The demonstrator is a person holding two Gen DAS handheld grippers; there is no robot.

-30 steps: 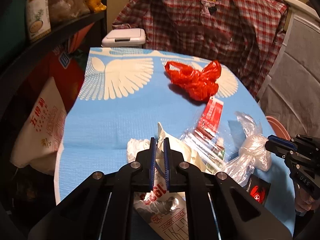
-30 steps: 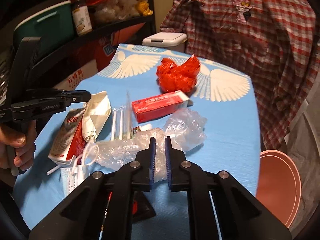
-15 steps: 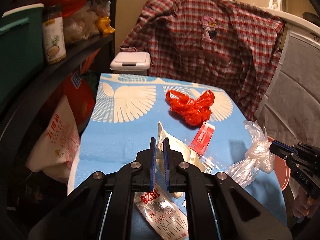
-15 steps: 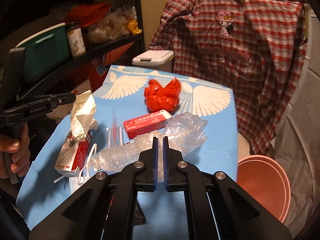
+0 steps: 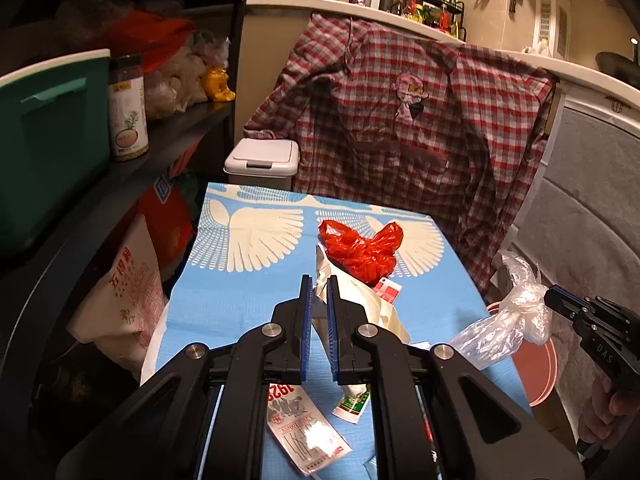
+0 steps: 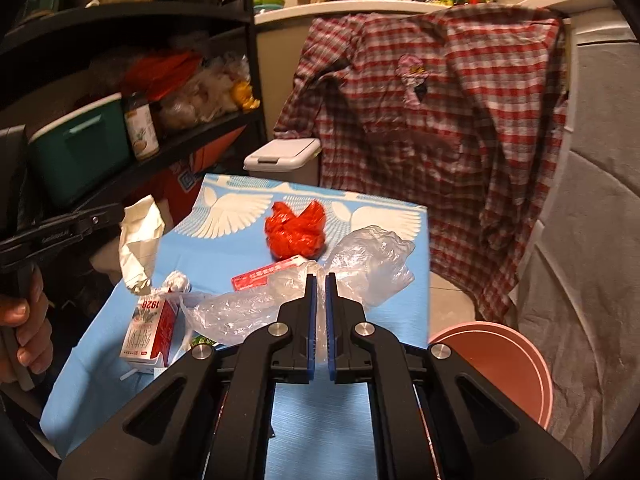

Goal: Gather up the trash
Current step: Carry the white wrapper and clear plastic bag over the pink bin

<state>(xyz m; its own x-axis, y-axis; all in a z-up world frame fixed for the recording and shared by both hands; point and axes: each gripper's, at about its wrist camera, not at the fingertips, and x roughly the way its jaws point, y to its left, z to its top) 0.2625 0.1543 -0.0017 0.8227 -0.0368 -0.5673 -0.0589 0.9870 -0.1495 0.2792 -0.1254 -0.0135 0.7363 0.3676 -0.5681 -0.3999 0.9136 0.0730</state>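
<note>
**Operator A:** Kitchen setting: a blue table cover with white wing patterns, a dark shelf unit on its left side, a plaid shirt draped behind it and a white lidded bin at the far edge. Report the left tool.

**Operator B:** The left gripper has its jaws nearly closed on a crumpled white paper wrapper. In the right wrist view the wrapper hangs from the fingertips, clear of the table, above the milk carton.

**Operator A:** And the right tool?

**Operator B:** The right gripper is pinched narrow on a clear plastic bag. The film passes between the blue pads and trails to both sides — one lobe to the right, a longer tail to the left, over the trash on the table. From the left wrist view the bag hangs at that gripper's tip, off the table's right edge.

**Operator A:** Remaining items on the surface?

**Operator B:** A crumpled red plastic bag sits near the middle of the table. Just in front of it lies a red box, partly under the clear film. The milk carton lies on its side near the left edge, with a small white paper ball at its far end.

**Operator A:** Receptacle?

**Operator B:** A pink round basin stands beside the table's right edge — below table level.
</note>
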